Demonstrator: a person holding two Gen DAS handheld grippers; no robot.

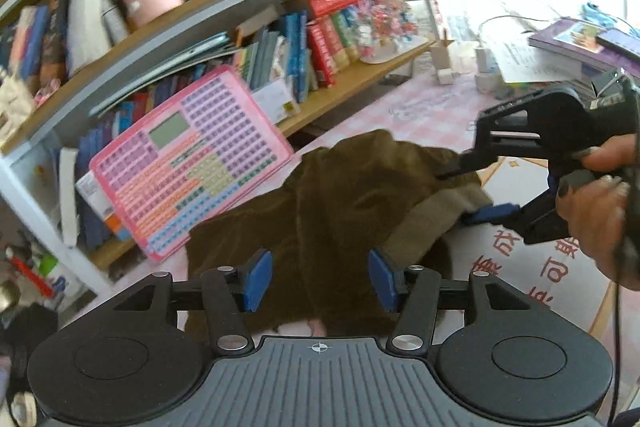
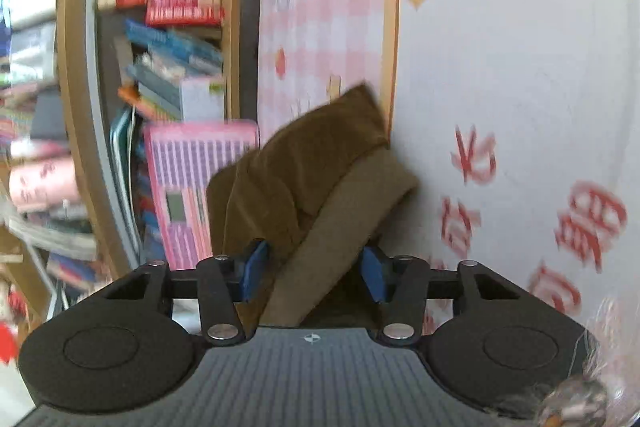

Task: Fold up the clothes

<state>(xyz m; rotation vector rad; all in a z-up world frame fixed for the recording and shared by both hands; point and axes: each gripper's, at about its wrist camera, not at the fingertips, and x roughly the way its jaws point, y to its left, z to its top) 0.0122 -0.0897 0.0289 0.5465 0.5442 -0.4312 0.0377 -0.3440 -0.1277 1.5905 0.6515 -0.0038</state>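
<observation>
A dark brown garment [image 1: 320, 219] with a lighter khaki band [image 1: 424, 223] lies bunched on the pink checked table cover. My left gripper [image 1: 318, 281] is open, its blue pads either side of the garment's near edge. My right gripper [image 1: 466, 195] reaches in from the right, open, its jaws around the khaki band's end. In the right wrist view the garment [image 2: 304, 171] rises between the right gripper's [image 2: 314, 277] blue pads [image 2: 374, 277], the khaki band [image 2: 340, 227] lying between them with gaps on both sides.
A bookshelf [image 1: 224, 39] packed with books runs along the far left. A pink chart board [image 1: 188, 163] leans against it beside the garment. A white mat with red characters [image 2: 520, 147] covers the table to the right. Books and papers [image 1: 572, 47] sit at far right.
</observation>
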